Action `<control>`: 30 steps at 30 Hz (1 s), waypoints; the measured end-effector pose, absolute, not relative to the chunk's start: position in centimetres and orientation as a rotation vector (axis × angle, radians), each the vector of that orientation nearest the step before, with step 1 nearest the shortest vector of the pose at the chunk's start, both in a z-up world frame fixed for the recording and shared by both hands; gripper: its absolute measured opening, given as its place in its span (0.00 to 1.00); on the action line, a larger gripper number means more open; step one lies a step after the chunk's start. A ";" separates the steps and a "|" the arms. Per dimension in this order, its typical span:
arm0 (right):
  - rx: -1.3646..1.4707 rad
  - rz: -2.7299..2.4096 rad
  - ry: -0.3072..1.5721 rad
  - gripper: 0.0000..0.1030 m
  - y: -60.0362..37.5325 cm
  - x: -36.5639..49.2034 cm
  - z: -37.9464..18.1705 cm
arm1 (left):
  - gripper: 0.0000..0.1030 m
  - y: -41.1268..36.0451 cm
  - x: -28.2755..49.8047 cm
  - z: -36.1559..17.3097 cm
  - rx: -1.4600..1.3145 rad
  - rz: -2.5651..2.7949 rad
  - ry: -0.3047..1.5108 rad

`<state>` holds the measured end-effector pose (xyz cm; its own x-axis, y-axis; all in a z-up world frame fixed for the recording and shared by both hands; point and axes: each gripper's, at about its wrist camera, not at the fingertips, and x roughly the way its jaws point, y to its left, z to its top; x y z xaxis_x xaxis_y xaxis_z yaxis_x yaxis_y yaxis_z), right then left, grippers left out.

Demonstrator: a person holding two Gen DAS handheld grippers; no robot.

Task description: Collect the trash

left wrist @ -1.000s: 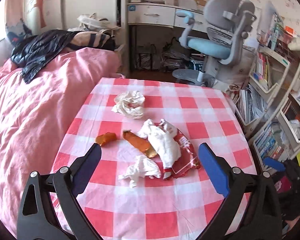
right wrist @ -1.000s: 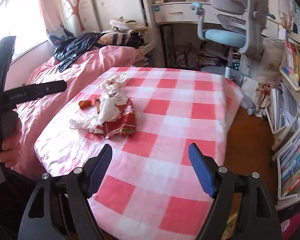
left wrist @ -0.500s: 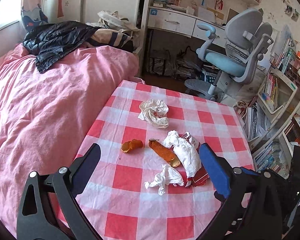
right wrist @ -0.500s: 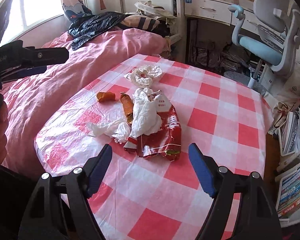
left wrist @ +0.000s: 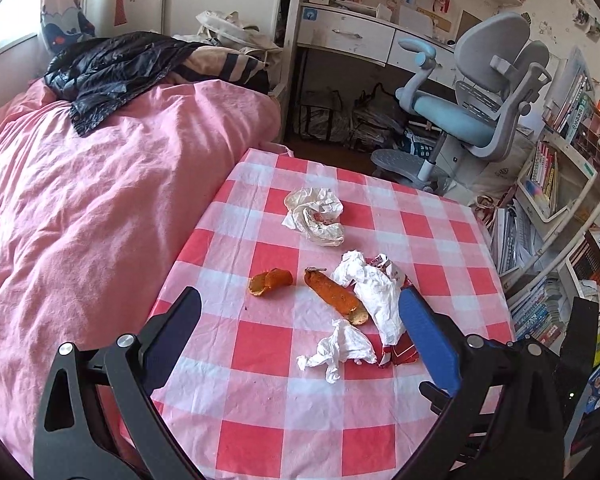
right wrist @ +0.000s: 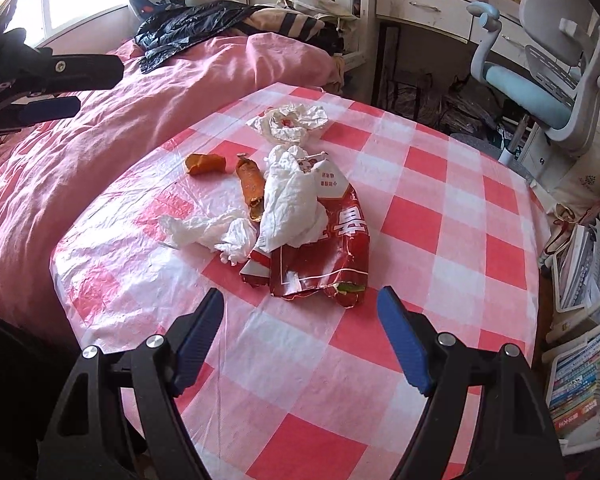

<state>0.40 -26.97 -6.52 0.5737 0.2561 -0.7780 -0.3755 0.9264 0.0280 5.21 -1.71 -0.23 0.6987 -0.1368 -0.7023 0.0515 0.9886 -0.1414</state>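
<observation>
Trash lies on a red-and-white checked table [left wrist: 260, 420] [right wrist: 440, 216]: a red snack bag [right wrist: 332, 248] [left wrist: 400, 354], a large crumpled tissue [right wrist: 292, 200] [left wrist: 376, 292] on it, a small tissue [left wrist: 340, 346] [right wrist: 216, 232], a long orange peel [left wrist: 334, 296] [right wrist: 252, 188], a short orange peel [left wrist: 270, 282] [right wrist: 204, 164] and a crumpled white wrapper [left wrist: 316, 216] [right wrist: 292, 120] farther back. My left gripper [left wrist: 300, 320] is open above the near left of the table. My right gripper [right wrist: 300, 312] is open just before the snack bag.
A pink bed [left wrist: 80, 208] with a black jacket [left wrist: 108, 68] lies left of the table. A grey and blue desk chair [left wrist: 472, 112] and a white desk [left wrist: 360, 36] stand behind it. Bookshelves [left wrist: 560, 184] line the right side.
Both grippers have swung left toward the trash. The right gripper has come closer, so the snack bag now lies just ahead of its fingers. Both stay open.
</observation>
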 end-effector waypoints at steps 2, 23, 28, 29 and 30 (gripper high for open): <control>-0.150 0.371 0.886 0.75 -26.9 0.4 -6.6 | 0.93 -1.7 5.3 -0.3 -0.114 -0.106 0.794; -0.162 0.377 0.883 0.77 -26.4 0.4 -6.7 | 0.93 -1.6 5.3 -0.4 -0.120 -0.108 0.796; -0.162 0.377 0.884 0.77 -26.2 0.5 -6.7 | 0.93 -1.5 5.3 -0.4 -0.119 -0.107 0.795; -0.162 0.377 0.883 0.77 -26.3 0.4 -6.7 | 0.93 -1.5 5.3 -0.4 -0.120 -0.107 0.796; -0.162 0.377 0.883 0.77 -26.3 0.4 -6.7 | 0.93 -1.5 5.3 -0.5 -0.120 -0.107 0.796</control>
